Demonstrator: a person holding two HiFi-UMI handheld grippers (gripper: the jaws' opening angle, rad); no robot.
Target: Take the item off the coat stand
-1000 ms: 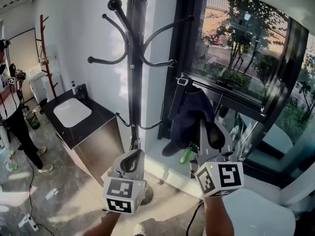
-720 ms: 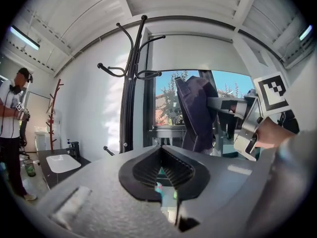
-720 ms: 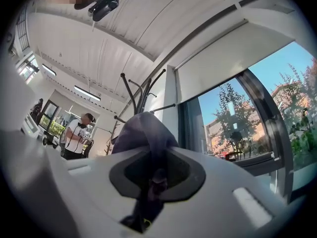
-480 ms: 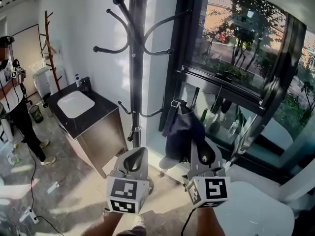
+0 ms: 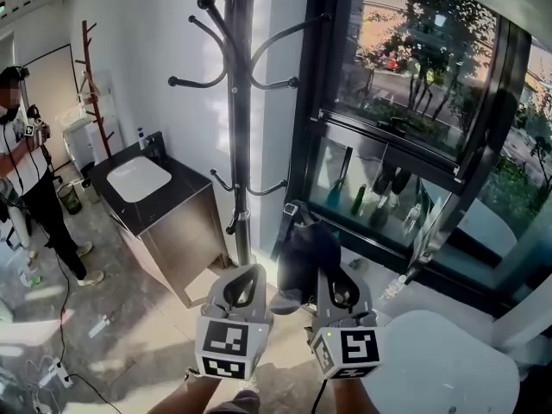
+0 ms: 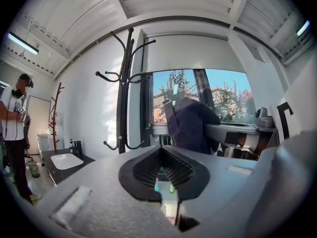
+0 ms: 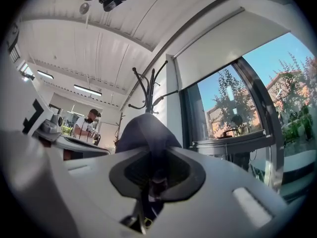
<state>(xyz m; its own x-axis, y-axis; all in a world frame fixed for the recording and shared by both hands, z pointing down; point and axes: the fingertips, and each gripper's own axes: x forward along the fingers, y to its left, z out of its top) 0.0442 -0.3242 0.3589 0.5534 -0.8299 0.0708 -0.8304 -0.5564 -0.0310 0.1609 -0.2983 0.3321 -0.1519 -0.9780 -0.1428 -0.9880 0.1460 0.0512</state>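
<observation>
Presently, right claw (image 7: 153, 171): closed on a fold of the dark-blue fabric item (image 7: 143, 133), which bulges up above the jaws. In the head view the same claw (image 5: 325, 274) holds the item (image 5: 302, 247) low in front of the window (image 5: 414, 76), with the item's grey strap and buckle uppermost. The item is off the hooks, hanging just right of the coat stand (image 5: 239, 128) pole and apart from it.

Left claw (image 6: 160, 155): jaws together, nothing between them. In the head view the left claw (image 5: 244, 276) sits beside the right one, near the foot of the pole.

Coat stand: black, upright, with curved hooks in an upper and a lower tier.

Further left: dark cabinet (image 5: 168, 231) with a white basin (image 5: 135, 179) set in its top.

Far left: a person (image 5: 21, 171) in a white top, standing.
</observation>
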